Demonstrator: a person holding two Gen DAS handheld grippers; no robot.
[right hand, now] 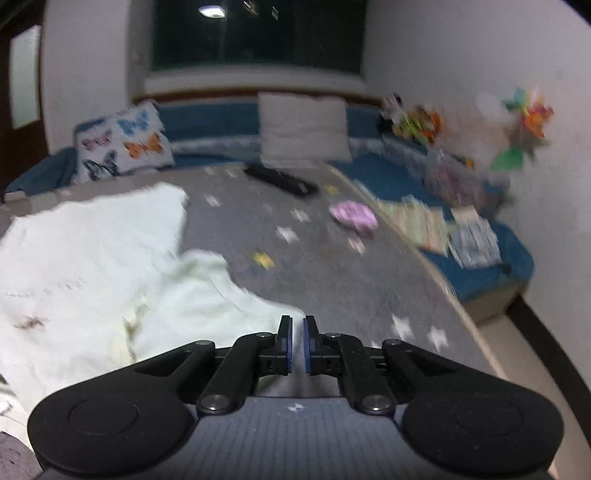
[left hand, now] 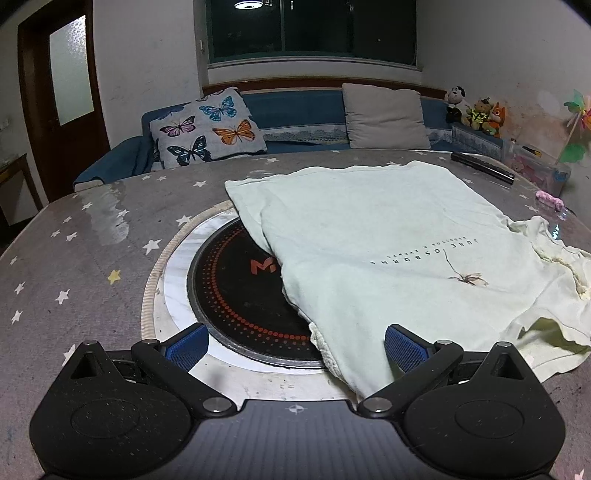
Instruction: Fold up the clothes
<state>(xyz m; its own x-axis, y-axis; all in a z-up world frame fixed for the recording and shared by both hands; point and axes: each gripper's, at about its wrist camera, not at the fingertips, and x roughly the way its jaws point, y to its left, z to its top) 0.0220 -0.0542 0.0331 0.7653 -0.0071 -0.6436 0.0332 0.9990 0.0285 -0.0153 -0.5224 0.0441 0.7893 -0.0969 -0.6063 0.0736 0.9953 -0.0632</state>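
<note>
Overhanging burner ring [left hand: 229, 291]: shirt [left hand: 388, 251] near edge; grey tablecloth [right hand: 332, 273] rightward.

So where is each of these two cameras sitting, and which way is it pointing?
Left wrist view: sits on the left gripper, looking forward low over the table at the pale T-shirt and round black hob; its open blue-padded fingers show.
Right wrist view: sits on the right gripper, facing the T-shirt's right edge, blurred; its fingers are nearly closed, with a narrow gap.
Shared: T-shirt, butterfly cushion, window.
</note>
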